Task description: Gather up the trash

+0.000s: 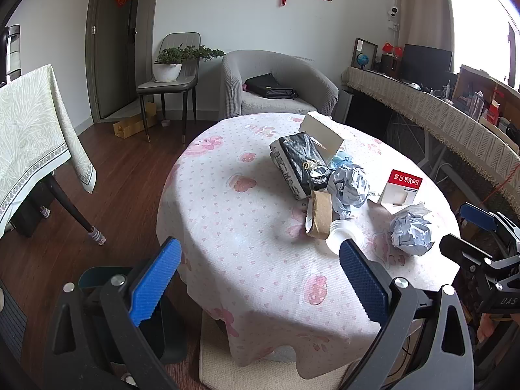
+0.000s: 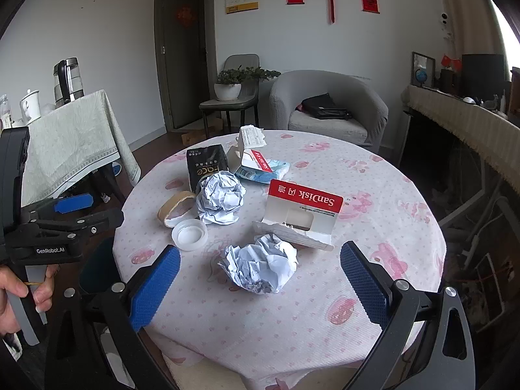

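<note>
Trash lies on a round table with a pink-print cloth (image 1: 247,227) (image 2: 373,175). There are two crumpled paper balls (image 2: 260,268) (image 2: 222,196), a red and white SanDisk carton (image 2: 304,211) (image 1: 401,187), a black packet (image 1: 300,164) (image 2: 206,165), a brown tape ring (image 2: 174,206) (image 1: 320,214), a clear plastic lid (image 2: 189,234) (image 1: 344,235) and an open white box (image 2: 248,149) (image 1: 321,133). My left gripper (image 1: 260,279) is open and empty over the near table edge. My right gripper (image 2: 260,286) is open and empty, its jaws on either side of the near paper ball (image 1: 411,232).
A dark bin (image 1: 97,281) stands on the wood floor left of the table. A second table with a green cloth (image 1: 29,136) (image 2: 71,143) is at left. A grey armchair (image 1: 276,81) and a chair with a plant (image 1: 169,71) are behind. A long covered counter (image 1: 438,120) runs along the right.
</note>
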A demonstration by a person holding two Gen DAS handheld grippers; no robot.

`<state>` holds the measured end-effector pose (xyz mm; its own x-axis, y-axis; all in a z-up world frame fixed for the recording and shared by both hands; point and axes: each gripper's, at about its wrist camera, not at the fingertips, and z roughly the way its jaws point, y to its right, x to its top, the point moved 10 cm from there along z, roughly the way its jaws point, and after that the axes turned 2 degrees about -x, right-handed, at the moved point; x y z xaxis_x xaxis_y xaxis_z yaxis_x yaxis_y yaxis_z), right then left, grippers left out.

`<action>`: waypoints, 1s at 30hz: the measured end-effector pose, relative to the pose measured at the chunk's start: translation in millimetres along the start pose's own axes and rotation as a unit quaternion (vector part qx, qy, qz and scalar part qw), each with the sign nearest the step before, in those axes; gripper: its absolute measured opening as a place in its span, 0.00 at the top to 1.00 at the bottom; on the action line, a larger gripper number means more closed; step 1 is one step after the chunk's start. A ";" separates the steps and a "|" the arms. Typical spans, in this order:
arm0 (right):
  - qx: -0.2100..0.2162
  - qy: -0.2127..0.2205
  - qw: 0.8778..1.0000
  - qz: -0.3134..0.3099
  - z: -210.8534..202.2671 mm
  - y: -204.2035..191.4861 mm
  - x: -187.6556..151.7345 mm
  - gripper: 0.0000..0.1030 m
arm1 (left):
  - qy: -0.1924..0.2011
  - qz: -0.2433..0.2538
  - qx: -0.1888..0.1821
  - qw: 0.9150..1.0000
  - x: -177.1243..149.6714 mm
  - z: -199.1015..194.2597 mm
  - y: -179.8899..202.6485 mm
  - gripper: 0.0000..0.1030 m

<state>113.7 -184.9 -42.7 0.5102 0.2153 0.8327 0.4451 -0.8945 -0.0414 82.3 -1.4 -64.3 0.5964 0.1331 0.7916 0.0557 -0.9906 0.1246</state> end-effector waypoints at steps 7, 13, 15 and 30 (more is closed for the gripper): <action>0.001 0.004 1.000 0.004 -1.4 2.1 1.6 0.03 | 0.001 0.000 -0.001 1.000 -1.0 -0.5 -0.5 0.03; 0.001 0.004 1.000 0.004 -1.6 2.0 2.2 0.03 | -0.005 -0.002 -0.002 1.000 -6.7 3.2 0.6 0.03; 0.000 0.004 1.000 0.004 -1.3 1.8 2.5 0.03 | -0.005 -0.004 -0.005 1.000 -2.7 2.2 0.2 0.03; 0.001 0.004 1.000 0.005 -1.6 2.9 1.6 0.03 | -0.010 0.001 0.005 1.000 -4.1 2.0 -1.8 0.03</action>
<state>114.6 -187.8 -40.6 0.5089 0.2024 0.8367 0.4406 -0.8962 -0.0512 81.3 -0.2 -69.0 0.6116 0.1314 0.7802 0.0624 -0.9911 0.1179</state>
